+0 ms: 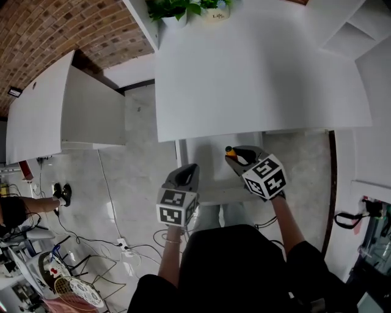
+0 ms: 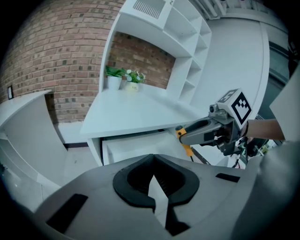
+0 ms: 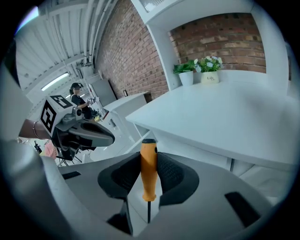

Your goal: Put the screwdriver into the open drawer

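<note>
An orange-handled screwdriver (image 3: pixel 148 168) stands upright between the pads of my right gripper (image 3: pixel 149 157), which is shut on it, the handle's end pointing forward and the shaft back. In the head view that gripper (image 1: pixel 235 158) hangs over the open white drawer (image 1: pixel 211 191) under the desk, and the screwdriver (image 1: pixel 230 151) shows at its tip. My left gripper (image 1: pixel 186 174) is to its left, beside the drawer's left side, shut with nothing in it. In the left gripper view the drawer (image 2: pixel 136 145) lies just ahead and the right gripper (image 2: pixel 187 133) reaches in from the right.
The white desk (image 1: pixel 256 73) juts over the drawer, with potted plants (image 1: pixel 183 9) at its back edge and shelves (image 2: pixel 187 51) on the right. Another white table (image 1: pixel 43 110) stands to the left. Cables (image 1: pixel 122 244) lie on the floor, and a person (image 1: pixel 18 208) is at far left.
</note>
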`<state>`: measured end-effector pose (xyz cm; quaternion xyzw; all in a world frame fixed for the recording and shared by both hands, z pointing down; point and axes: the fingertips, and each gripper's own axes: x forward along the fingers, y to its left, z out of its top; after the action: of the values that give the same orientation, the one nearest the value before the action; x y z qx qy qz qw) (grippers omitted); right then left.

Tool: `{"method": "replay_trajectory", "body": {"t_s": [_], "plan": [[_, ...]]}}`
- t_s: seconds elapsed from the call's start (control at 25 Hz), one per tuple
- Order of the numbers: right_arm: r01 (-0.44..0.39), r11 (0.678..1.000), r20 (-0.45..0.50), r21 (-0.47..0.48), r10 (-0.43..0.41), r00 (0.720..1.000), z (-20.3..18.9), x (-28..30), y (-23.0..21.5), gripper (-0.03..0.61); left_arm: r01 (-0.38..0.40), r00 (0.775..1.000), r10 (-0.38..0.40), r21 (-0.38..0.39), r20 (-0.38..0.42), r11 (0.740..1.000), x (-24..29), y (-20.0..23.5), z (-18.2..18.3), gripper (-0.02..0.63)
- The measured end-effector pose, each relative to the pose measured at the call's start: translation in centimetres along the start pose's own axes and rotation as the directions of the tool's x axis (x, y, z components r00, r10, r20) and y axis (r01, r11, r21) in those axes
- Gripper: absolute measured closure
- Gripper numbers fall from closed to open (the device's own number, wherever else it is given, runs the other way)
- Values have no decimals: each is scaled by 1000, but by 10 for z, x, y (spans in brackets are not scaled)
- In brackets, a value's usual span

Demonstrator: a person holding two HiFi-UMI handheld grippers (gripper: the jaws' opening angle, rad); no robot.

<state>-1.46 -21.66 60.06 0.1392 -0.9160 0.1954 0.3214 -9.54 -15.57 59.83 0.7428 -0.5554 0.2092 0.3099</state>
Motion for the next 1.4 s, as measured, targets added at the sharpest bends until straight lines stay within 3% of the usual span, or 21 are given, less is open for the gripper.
{"method": "replay_trajectory", "body": {"t_s": [0.28,0.72,1.4], "plan": [[2,1000,-96,1,-2,995,-28,38,-13,463,55,994,-53,16,-98,998,22,12,-19,605],[9,1000,-253,1,-8,967,-79,86,-28,463,136,966,-126,32,-228,990,50,26,-45,605],[58,998,-372,13,-50,927,-126,132,-38,463,166,953,-152,32,-262,986,64,30,-58,605]]}}
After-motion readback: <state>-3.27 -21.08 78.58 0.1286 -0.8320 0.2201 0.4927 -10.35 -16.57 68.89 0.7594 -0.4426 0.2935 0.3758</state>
